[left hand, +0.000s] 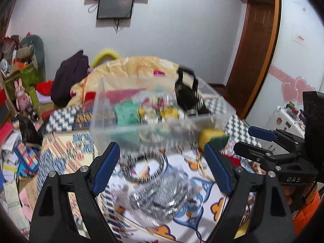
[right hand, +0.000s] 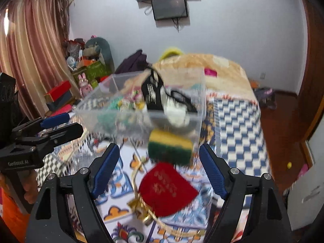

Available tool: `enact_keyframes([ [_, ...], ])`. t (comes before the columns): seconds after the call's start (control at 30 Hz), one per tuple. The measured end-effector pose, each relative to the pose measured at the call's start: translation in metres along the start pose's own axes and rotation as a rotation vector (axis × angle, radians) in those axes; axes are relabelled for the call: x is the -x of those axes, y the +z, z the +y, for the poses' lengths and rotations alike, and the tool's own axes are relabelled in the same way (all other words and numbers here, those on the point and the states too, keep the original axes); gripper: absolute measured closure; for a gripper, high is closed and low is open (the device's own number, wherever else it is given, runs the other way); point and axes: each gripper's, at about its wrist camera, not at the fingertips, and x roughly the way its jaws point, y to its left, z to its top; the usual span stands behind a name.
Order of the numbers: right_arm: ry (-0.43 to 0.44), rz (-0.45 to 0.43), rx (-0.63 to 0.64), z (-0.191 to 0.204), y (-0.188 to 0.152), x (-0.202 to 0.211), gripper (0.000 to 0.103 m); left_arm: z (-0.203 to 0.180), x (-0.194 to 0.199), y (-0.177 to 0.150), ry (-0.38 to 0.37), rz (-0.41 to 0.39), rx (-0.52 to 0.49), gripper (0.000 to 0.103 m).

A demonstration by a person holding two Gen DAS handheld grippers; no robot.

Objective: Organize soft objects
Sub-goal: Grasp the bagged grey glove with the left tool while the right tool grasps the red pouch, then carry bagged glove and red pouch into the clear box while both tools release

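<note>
Ahead of you on the bed [left hand: 60, 147] stands the bin [left hand: 158, 109], with a sponge [right hand: 170, 148] just before its near right corner. A pouch [right hand: 167, 190] lies nearer you than the sponge, a cord [right hand: 141, 202] at its left edge. Left of these, in front of the bin, a hair band [left hand: 144, 168] lies beside a wrapped bundle [left hand: 162, 198]; blur hides whether they touch. Small soft things sit in the bin. A blanket [left hand: 131, 68] is heaped behind it.

Both wrist cams low, close, facing fwd over bed; shared: clear bin [left hand: 162, 109] [right hand: 141, 109], sponge [left hand: 212, 138] [right hand: 170, 149].
</note>
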Motion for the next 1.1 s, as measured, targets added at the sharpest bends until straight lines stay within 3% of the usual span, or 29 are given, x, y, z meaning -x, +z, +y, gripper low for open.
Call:
enact_keyframes([
  [0.3,-0.029,0.096,0.011,0.001,-0.038,-0.02,0.024,0.004,-0.024,-0.045,0.047,0.111,0.042,0.018],
  [0.47,-0.041,0.104,0.02,0.003,-0.049,-0.02,0.026,0.011,-0.025,-0.057,0.06,0.116,0.056,0.018],
  [0.7,-0.03,0.095,0.034,0.005,-0.054,-0.014,0.05,0.013,-0.027,-0.065,0.034,0.109,0.067,0.022],
  [0.9,-0.017,0.087,0.01,0.002,-0.055,-0.011,0.069,0.011,-0.021,-0.07,0.037,0.1,0.049,0.038],
  [0.97,-0.009,0.085,0.003,0.002,-0.055,-0.009,0.077,0.01,-0.018,-0.071,0.029,0.101,0.044,0.049],
  [1.1,0.024,0.081,0.004,0.007,-0.054,-0.006,0.081,0.006,-0.011,-0.074,0.021,0.094,0.026,0.057],
])
